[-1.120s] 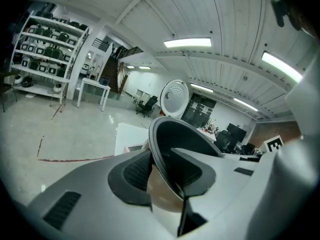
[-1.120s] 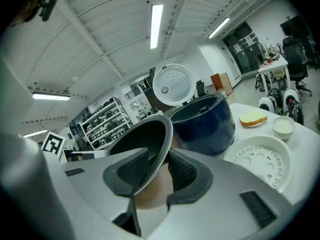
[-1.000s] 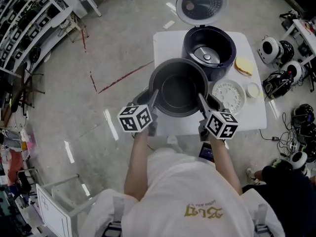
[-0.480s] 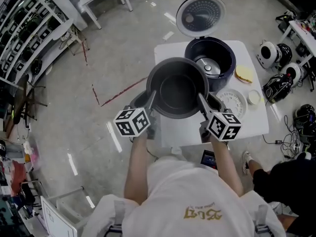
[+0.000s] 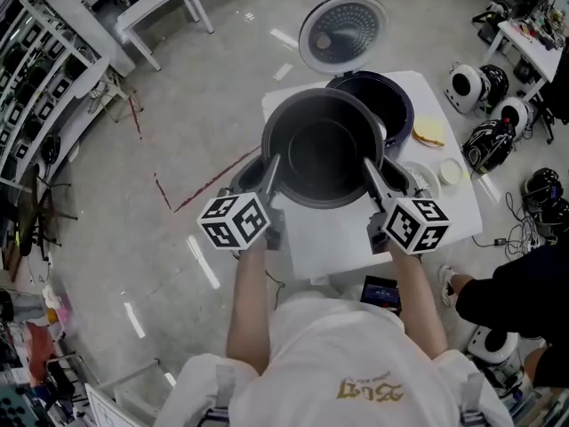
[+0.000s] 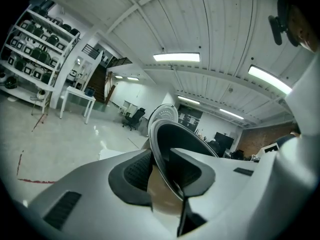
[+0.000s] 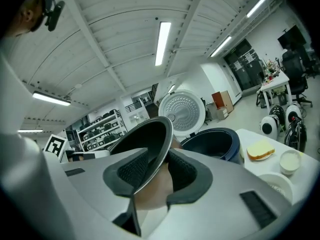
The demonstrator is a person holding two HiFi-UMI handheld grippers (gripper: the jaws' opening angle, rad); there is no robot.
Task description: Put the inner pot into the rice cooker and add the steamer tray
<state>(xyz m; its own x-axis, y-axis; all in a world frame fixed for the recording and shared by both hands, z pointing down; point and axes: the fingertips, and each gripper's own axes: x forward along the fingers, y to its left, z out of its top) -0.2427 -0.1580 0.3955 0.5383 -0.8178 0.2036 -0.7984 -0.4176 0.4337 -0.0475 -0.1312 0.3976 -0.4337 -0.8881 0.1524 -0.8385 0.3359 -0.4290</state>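
Claw, left (image 5: 272, 164): clamped on the inner pot's left rim.
Inner pot (image 5: 324, 157): held clear of the counter (image 5: 320, 247), mouth up, over its middle, just in front of the rice cooker.
Claw, right (image 5: 370, 164): clamped on the pot's right rim.
Rice cooker (image 5: 397, 96): counter's far edge, lid (image 5: 342, 34) upright.
Steamer tray (image 5: 429, 181): near the right edge, partly hidden.

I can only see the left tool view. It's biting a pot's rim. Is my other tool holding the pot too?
Observer: Yes. The right tool grips the opposite rim of the pot.
Child: Where's the cooker?
Observer: The cooker stands open on the table, just beyond the pot.
Child: And the steamer tray?
Observer: The tray lies on the table, right of the pot, partly hidden by the right tool.
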